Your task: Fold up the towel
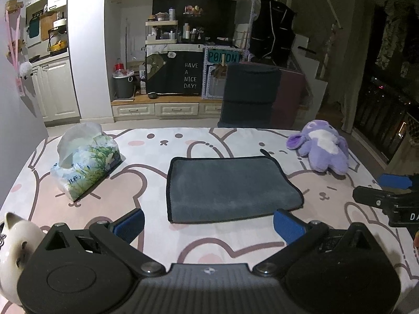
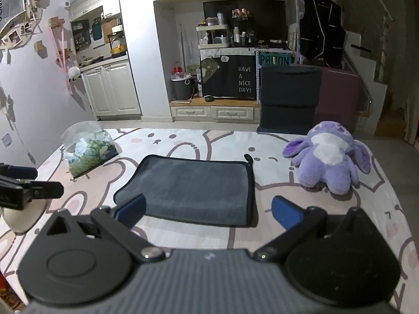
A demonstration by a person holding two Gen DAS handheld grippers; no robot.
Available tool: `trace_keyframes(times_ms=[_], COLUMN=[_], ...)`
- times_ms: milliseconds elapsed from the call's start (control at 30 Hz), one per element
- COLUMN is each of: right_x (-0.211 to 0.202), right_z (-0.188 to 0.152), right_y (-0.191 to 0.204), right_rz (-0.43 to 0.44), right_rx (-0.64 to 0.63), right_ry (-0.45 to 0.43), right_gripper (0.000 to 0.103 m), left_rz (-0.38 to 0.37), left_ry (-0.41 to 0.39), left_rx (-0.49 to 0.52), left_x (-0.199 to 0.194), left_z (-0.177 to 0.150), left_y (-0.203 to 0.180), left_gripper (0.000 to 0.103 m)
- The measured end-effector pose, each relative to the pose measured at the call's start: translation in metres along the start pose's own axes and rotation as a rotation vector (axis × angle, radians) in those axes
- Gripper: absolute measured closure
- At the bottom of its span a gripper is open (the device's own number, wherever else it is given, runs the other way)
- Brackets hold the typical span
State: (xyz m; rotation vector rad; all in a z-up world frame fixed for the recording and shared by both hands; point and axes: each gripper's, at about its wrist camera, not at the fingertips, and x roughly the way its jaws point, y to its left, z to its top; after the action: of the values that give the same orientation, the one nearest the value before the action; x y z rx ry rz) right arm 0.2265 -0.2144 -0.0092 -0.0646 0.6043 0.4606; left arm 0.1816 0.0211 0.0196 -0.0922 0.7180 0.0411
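The grey towel (image 1: 227, 188) lay flat on the bunny-print bedsheet (image 1: 209, 246) just ahead of both grippers, long axis crosswise — left gripper (image 1: 208, 225) and right gripper (image 2: 208, 210) both spread wide, empty, about equally near.

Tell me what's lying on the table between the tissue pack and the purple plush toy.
The folded grey towel lies between the tissue pack and the purple plush toy, touching neither; both wrist views show it.
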Motion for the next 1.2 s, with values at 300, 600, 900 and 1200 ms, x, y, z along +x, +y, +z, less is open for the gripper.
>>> trace_keyframes(times_ms=[300, 600, 900, 1200], right_x=[-0.027, -0.049, -0.069, -0.087], right_z=[-0.012, -0.027, -0.04, -0.059], right_y=[0.011, 0.022, 0.026, 0.029], right_rz=[0.008, 0.026, 0.03, 0.015], right_rx=[-0.022, -0.038, -0.029, -0.025], right_ry=[-0.022, -0.023, -0.039, -0.05], right_gripper=[0.0, 0.0, 0.0, 0.0], left_rz=[-0.001, 0.009, 0.009, -0.012], left_ry=[-0.017, -0.07, -0.115, -0.117], left_rx=[0.038, 0.041, 0.055, 0.055], left_x=[-0.024, -0.049, -0.069, -0.082], left_z=[-0.016, -0.032, -0.051, -0.066], left_y=[-0.01, -0.01, -0.013, -0.015], left_gripper=[0.0, 0.0, 0.0, 0.0])
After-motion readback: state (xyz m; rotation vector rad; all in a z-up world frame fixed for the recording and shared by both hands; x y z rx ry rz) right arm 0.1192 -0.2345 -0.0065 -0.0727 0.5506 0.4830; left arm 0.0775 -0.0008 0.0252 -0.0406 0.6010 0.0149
